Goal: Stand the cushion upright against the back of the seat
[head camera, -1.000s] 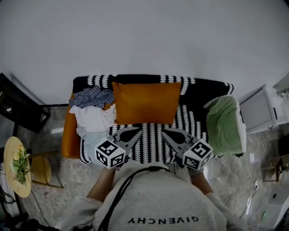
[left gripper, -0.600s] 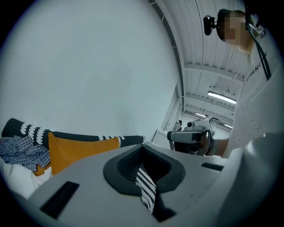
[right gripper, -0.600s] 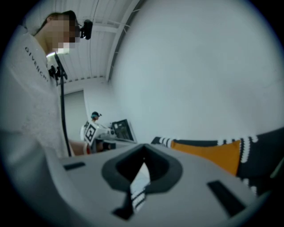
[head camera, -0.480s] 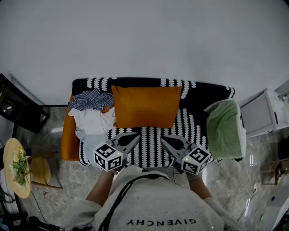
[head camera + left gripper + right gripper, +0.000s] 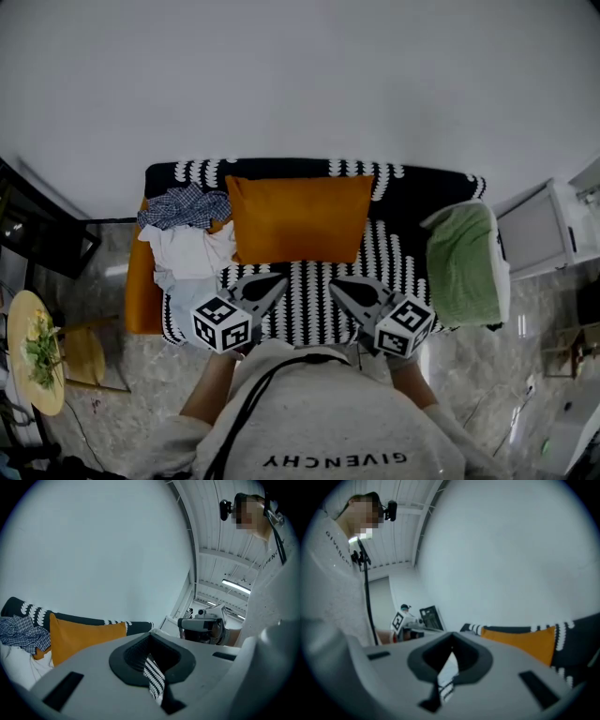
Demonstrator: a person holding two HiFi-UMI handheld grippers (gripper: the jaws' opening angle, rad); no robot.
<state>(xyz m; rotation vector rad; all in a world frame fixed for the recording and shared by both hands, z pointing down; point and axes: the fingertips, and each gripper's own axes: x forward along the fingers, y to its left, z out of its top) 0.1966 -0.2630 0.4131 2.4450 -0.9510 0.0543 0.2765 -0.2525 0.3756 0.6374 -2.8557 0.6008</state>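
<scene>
**Cushion up against the back, both grippers shut and clear of it**

The orange cushion (image 5: 298, 217) stands on the striped seat (image 5: 309, 298), its top edge against the sofa back (image 5: 281, 170). In both gripper views it shows as a raised orange slab in front of the dark back, so it looks propped upright, not lying flat. A heap of clothes (image 5: 192, 239) touches its left side. A green blanket (image 5: 461, 262) is draped over the sofa's right end, apart from the cushion.

The left gripper (image 5: 277, 281) and right gripper (image 5: 337, 284) hover side by side over the front of the seat, tips pointing toward the cushion but short of it. Each one's jaws are closed together with nothing pinched between them; only the striped cover shows past the tips.

By my reading, the placing step is finished or nearly so, and this is a check or a pause. If any move is left, it is a small one: a nudge with closed tips to square the cushion against the back. That calls for a light push low on the cushion's face, so it does not tip forward, while keeping off the clothes.
</scene>
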